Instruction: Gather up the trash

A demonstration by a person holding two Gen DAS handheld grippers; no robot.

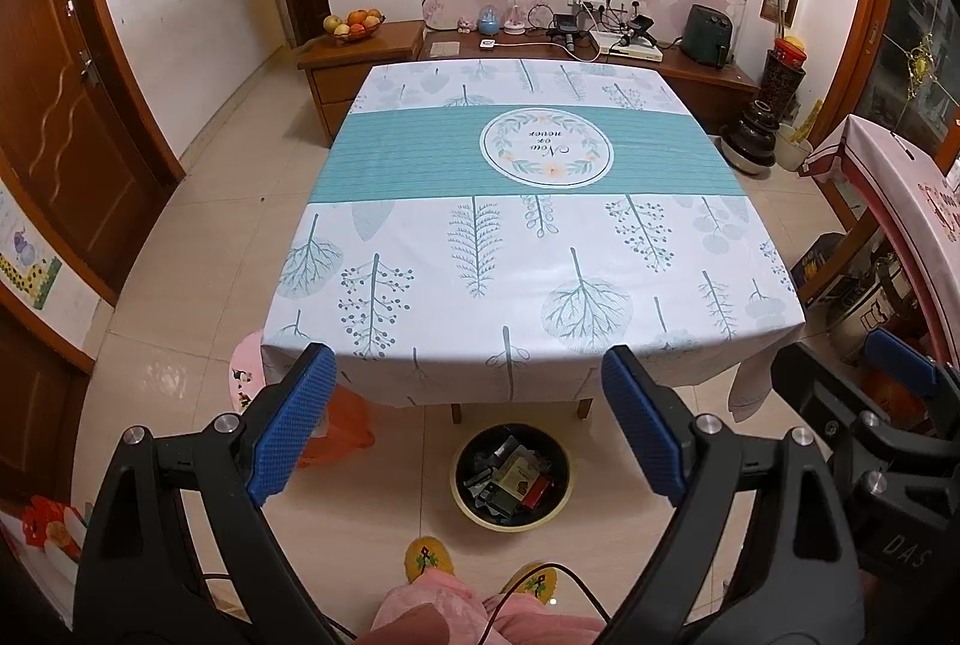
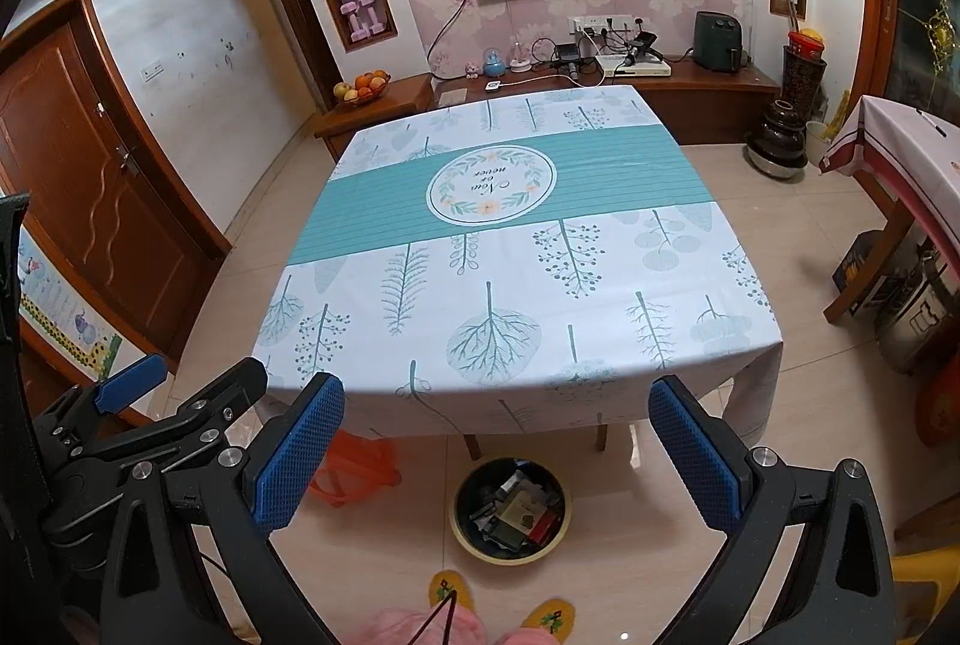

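A round trash bin (image 1: 511, 476) (image 2: 510, 510) with a yellow rim stands on the floor under the table's near edge, holding several wrappers and packets. The table (image 1: 528, 249) (image 2: 510, 285) wears a white and teal leaf-print cloth with nothing on it. My left gripper (image 1: 468, 423) is held open above the floor in front of the table, nothing between its blue pads. My right gripper (image 2: 510, 444) is likewise open and holds nothing. Each gripper shows at the edge of the other's view: the right gripper (image 1: 900, 363) and the left gripper (image 2: 132, 381).
An orange bag (image 1: 348, 423) (image 2: 360, 465) lies on the floor under the table's left side. A pink stool (image 1: 246, 375) stands beside it. The person's yellow slippers (image 1: 429, 558) are just behind the bin. A second covered table (image 2: 900, 153) stands at right, a TV cabinet beyond.
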